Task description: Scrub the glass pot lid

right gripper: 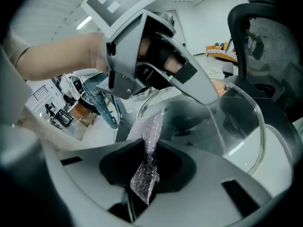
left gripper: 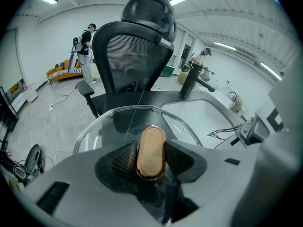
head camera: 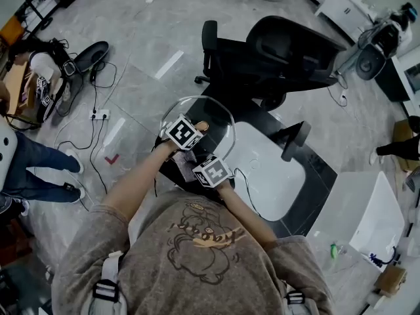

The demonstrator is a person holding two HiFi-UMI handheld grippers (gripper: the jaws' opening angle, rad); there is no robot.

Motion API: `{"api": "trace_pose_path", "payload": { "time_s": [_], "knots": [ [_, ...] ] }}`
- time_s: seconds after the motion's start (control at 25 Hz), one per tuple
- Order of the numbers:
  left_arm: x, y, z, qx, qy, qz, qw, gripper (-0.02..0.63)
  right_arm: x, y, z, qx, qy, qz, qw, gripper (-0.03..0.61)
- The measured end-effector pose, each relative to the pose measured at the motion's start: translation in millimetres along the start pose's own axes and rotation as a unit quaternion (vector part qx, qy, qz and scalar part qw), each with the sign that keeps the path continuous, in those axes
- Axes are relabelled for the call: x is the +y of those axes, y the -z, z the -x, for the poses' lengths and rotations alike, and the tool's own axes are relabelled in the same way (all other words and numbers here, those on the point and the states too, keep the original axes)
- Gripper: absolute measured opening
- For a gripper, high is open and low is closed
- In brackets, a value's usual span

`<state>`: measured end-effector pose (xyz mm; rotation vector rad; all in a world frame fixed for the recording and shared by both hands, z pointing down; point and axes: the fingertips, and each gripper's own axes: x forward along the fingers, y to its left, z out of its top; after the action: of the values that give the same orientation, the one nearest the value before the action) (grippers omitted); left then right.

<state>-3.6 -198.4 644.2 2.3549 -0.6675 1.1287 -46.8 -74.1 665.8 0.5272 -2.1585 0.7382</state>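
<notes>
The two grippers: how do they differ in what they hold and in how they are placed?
The left gripper clamps the copper-coloured handle, a hard, wide thing; the right gripper pinches a thin, glittering cloth. The left gripper carries the glass lid; the right gripper sits nearer the person. Both are closed on something.

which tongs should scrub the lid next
Right. The right tongs pinch the cloth beside the lid; the left tongs clamp its knob, steadying it.

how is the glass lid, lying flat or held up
Held up: left tool clamps the copper knob of the glass lid, chair visible through it.
</notes>
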Motion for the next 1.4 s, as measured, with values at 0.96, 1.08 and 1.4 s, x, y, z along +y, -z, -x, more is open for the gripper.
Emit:
{"api": "trace_pose_path", "payload": {
  "time_s": [0.96, 1.08, 1.4],
  "knots": [
    [1, 1, 1, -0.006, -0.002, -0.005, 1.0000, 0.195, -62, 52, 53, -0.007, 0.042, -0.061, 0.997, 0.094],
    [2, 1, 1, -0.006, -0.002, -0.005, 1.0000, 0.195, -73, 53, 61, -0.007, 0.047, -0.067, 0.997, 0.097],
    [2, 1, -1, -0.004, -0.002, -0.007, 1.0000, 0.193, -124, 60, 81, -0.013, 0.099, -0.105, 0.989, 0.098]
  ]
}}
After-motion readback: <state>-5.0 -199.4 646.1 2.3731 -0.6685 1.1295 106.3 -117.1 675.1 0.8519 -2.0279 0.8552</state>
